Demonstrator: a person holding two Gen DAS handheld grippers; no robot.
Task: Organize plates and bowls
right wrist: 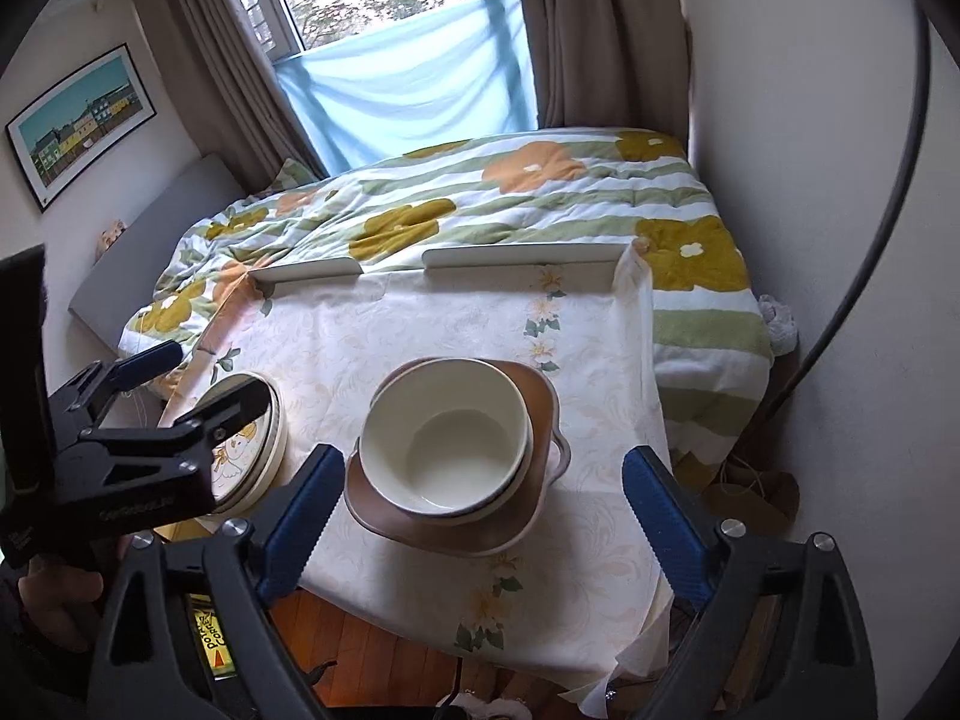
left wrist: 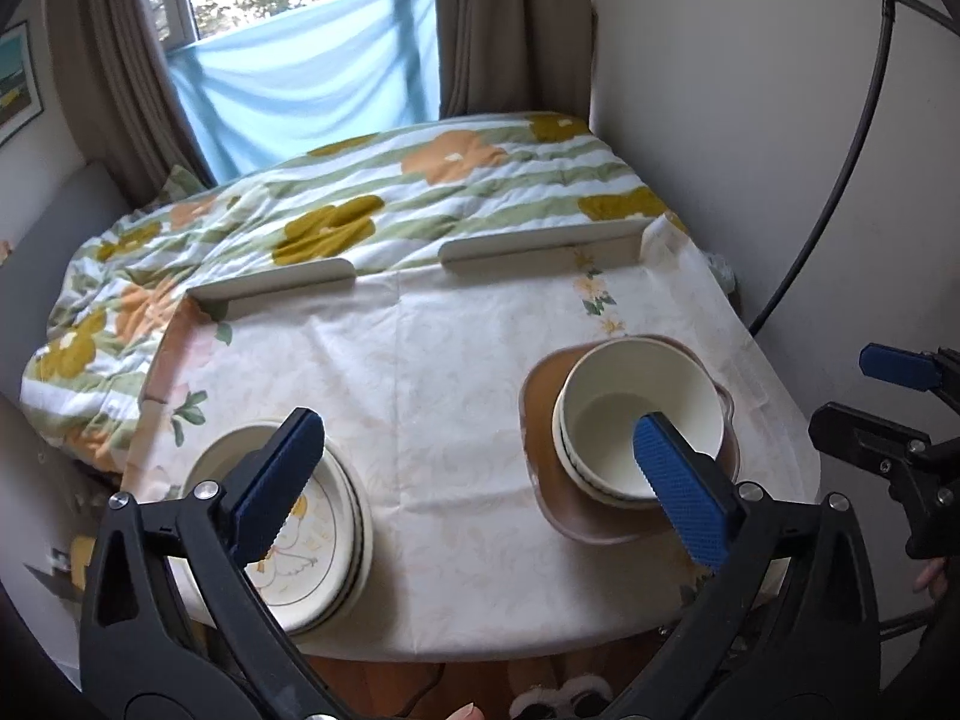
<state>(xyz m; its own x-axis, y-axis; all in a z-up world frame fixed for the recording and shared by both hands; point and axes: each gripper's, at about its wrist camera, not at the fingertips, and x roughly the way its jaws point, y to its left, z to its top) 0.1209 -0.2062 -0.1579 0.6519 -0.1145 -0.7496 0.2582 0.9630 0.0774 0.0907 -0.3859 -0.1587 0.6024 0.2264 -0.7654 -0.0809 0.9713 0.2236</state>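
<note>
Stacked white bowls (left wrist: 612, 396) (right wrist: 444, 432) sit in a brown handled dish (left wrist: 540, 396) (right wrist: 528, 510) on the right of the table. On the left, near the front edge, lies a stack of cream plates (left wrist: 324, 540) (right wrist: 246, 450) with a printed figure on the top one. My left gripper (left wrist: 480, 426) (right wrist: 210, 375) is open above the table with nothing between its blue pads; one finger overlaps the plates and the other the bowls in its own view. My right gripper (right wrist: 483, 459) (left wrist: 852, 393) is open above the front of the bowl stack and holds nothing.
A pale floral cloth (left wrist: 450, 360) covers the table, with low white rails (left wrist: 540, 246) along its far edge. Behind it is a bed with a flowered duvet (right wrist: 480, 204). A wall and a black cable (left wrist: 840, 180) are close on the right. Wooden floor shows below the front edge.
</note>
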